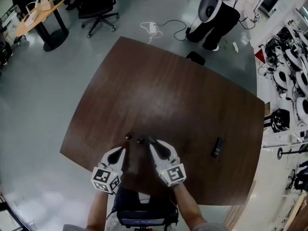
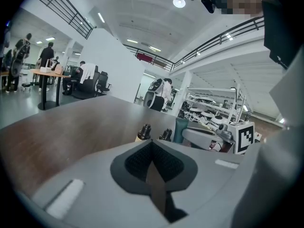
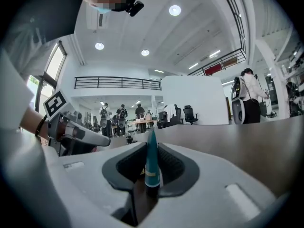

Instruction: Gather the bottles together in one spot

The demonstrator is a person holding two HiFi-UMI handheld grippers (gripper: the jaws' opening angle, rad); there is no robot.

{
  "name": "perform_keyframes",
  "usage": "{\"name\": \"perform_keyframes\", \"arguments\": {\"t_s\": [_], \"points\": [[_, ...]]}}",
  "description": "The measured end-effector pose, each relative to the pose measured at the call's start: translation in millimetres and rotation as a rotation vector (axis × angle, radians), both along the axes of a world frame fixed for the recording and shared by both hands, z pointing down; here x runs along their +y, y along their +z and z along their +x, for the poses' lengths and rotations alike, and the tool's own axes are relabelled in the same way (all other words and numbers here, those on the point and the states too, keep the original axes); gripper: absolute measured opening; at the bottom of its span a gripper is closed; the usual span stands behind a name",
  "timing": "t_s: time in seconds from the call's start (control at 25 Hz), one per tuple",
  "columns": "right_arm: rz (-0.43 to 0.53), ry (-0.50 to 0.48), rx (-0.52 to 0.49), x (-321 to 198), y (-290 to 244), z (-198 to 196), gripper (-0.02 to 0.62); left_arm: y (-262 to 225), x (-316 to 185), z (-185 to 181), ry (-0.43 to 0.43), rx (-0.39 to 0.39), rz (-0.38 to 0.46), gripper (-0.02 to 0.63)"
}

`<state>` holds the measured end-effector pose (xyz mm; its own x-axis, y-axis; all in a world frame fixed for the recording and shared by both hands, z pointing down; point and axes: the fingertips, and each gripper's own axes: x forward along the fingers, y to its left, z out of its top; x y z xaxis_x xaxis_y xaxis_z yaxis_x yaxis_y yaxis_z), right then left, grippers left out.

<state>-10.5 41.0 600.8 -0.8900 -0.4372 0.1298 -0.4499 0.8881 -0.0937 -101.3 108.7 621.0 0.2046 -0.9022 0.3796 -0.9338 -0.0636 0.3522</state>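
On the brown table point(image 1: 168, 95), my left gripper point(image 1: 119, 151) sits closed and empty. My right gripper point(image 1: 153, 142) clamps a teal bottle point(image 3: 152, 161), which I can barely make out from overhead. A small brown bottle point(image 1: 129, 135) and its twin point(image 1: 139, 140) stand just ahead of the tips. A dark bottle point(image 1: 217, 147) lies well apart to the right.

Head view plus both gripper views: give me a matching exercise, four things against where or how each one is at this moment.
Things:
1. teal tube
2. small bottles
3. dark bottle
4. left gripper

States:
A. lying alone toward the right side of the table
B. jaws together, nothing between them
C. clamped between the jaws of the right gripper
D. standing upright just ahead of both grippers

Pairs: 1-C, 2-D, 3-A, 4-B
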Motion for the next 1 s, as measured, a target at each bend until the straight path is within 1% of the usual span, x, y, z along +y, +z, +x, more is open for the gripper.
{"name": "perform_keyframes", "arguments": {"t_s": [0.24, 0.56, 0.8, 1.0], "points": [[-0.010, 0.015, -0.013, 1.6, 2.7, 7.6, 0.074, -0.4, 0.0, 4.0, 0.007, -0.001, 0.004, 0.002], [-0.028, 0.042, 0.017, 1.2, 15.8, 14.6, 0.078, -0.2, 3.6, 4.4, 0.009, 0.002, -0.001, 0.002], [-0.048, 0.040, -0.002, 3.1, 2.7, 13.0, 0.080, -2.2, 6.1, 4.1, 0.006, 0.001, -0.008, 0.002], [-0.056, 0.043, -0.003, 5.2, 6.3, 17.4, 0.126, -2.7, 7.9, 6.3, 0.008, 0.003, -0.008, 0.002]]}}
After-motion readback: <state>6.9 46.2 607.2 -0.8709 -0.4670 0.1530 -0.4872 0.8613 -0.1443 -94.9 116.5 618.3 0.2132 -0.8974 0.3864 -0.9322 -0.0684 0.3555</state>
